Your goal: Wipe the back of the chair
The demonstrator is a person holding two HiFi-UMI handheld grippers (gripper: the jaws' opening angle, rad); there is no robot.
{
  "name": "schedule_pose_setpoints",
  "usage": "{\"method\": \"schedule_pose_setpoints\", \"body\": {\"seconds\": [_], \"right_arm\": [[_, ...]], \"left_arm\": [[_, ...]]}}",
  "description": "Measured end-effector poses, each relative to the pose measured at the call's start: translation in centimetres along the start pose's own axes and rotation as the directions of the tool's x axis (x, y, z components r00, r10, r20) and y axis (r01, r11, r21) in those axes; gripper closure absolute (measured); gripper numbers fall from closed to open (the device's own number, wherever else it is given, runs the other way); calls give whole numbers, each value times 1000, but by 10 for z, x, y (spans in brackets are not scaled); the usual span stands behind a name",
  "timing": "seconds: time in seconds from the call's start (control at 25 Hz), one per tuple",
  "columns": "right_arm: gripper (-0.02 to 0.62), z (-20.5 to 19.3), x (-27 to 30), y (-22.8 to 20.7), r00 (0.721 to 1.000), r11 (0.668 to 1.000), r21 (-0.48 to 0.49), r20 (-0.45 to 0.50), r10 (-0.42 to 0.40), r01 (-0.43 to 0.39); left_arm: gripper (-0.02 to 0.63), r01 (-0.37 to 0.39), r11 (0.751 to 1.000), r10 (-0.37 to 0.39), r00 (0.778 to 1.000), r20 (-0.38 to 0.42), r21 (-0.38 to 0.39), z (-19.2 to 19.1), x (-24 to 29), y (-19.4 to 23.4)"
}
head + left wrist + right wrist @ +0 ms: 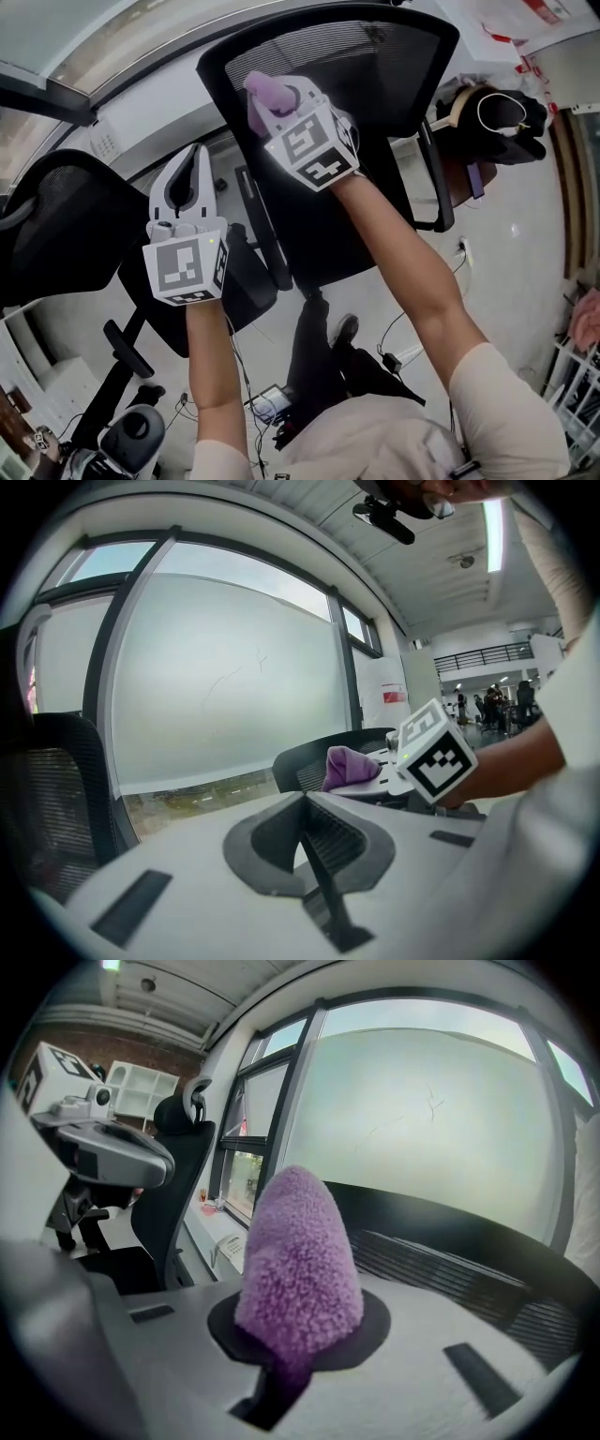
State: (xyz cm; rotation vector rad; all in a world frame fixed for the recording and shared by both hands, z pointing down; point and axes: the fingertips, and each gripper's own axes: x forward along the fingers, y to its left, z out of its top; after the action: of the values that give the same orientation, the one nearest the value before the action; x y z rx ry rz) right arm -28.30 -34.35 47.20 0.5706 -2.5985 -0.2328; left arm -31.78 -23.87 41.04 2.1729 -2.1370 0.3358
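The right tool, clamped on a purple fleecy cloth, holds it at the top of the black mesh chair back, seemingly ready to rub it, while the left tool, jaws together and empty, hangs left of that back, apparently spare.

Two black mesh chairs show in the head view: the near chair at twelve o'clock and a second chair at nine o'clock. There are two grippers, the left gripper toward nine o'clock and the right gripper toward twelve. Each bears one marker cube, a left cube and a right cube, two in all. One purple cloth sits in the right jaws. Two forearms, the left forearm and the right forearm, rise from six o'clock.
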Motion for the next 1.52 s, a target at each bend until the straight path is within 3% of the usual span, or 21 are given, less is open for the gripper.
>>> {"method": "schedule_pose_setpoints", "body": {"seconds": [0.28, 0.48, 0.6, 0.76, 0.88, 1.2, 1.4, 1.52], "right_arm": [[566, -30, 4, -17, 996, 999, -23, -82, -38, 36], [566, -86, -34, -99, 970, 983, 13, -165, -177, 182], [566, -129, -80, -170, 924, 947, 47, -236, -300, 319], [566, -182, -149, -254, 829, 853, 108, -323, -456, 511], [566, -199, -176, -276, 805, 825, 132, -350, -480, 549], [566, -189, -153, -246, 847, 869, 132, -333, -415, 478], [566, -146, -109, -192, 904, 914, 139, -263, -338, 382], [568, -102, -64, -127, 955, 956, 132, -178, -236, 261]], "left_arm": [[600, 27, 1000, -27, 999, -18, -2, -11, 14, -8], [600, 88, 996, -87, 996, -20, 6, -11, 35, -37], [600, 135, 991, -135, 991, -21, 9, -10, 50, -63], [600, 193, 981, -193, 981, -18, 14, -6, 67, -96], [600, 226, 974, -225, 974, -14, 18, -5, 75, -113], [600, 204, 979, -204, 979, -9, 15, -4, 66, -103], [600, 145, 989, -145, 989, -10, 5, -6, 49, -73], [600, 99, 995, -100, 995, -18, -9, -12, 35, -52]]}}
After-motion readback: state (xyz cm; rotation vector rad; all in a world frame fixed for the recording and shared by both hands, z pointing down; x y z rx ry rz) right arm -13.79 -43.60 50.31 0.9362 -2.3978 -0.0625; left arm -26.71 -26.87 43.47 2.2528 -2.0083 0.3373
